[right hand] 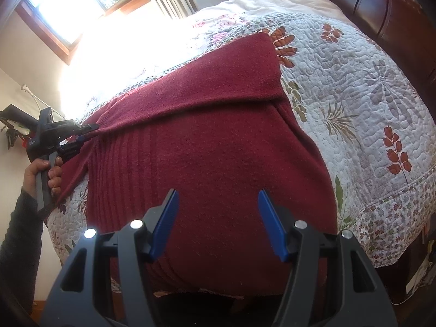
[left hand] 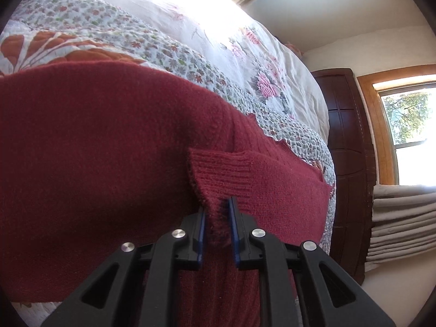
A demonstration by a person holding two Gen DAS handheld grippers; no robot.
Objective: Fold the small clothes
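Through my left wrist camera, my left gripper (left hand: 217, 207) has its blue-padded fingers (left hand: 235, 218) drawn close together on a bunch of dark red knit, the sweater (left hand: 95, 141), pinching it right at the ribbed cuff (left hand: 226, 174) of a sleeve. The fabric fills the narrow gap between the pads. The body of the sweater spreads to the left of the cuff across a floral quilt (left hand: 152, 46) on the bed. Beyond the quilt lies a pale comforter (left hand: 245, 43) printed with pink flowers. On the right stand a dark wooden footboard (left hand: 346, 141) and a window (left hand: 408, 120) with a wooden frame, and beneath it a folded stack of pale fabric (left hand: 400, 218).

Through my right wrist camera, my right gripper (right hand: 218, 207) hangs over the near part of the sweater (right hand: 212, 147) with its fingers (right hand: 269, 218) spread wide and nothing between them; I cannot tell if the tips touch the knit. The sweater lies on the leaf-patterned quilt (right hand: 354, 95), and a sleeve (right hand: 223, 81) is folded across its upper part. At the left edge, my left hand (right hand: 45, 173) grips the handle of the other gripper (right hand: 90, 130), which has the sweater's left edge clamped and pulled slightly off the bed's side. A dark sleeve (right hand: 19, 234) covers that forearm. A bright window (right hand: 73, 5) sits top left and the dark wooden bed frame (right hand: 381, 2) top right.
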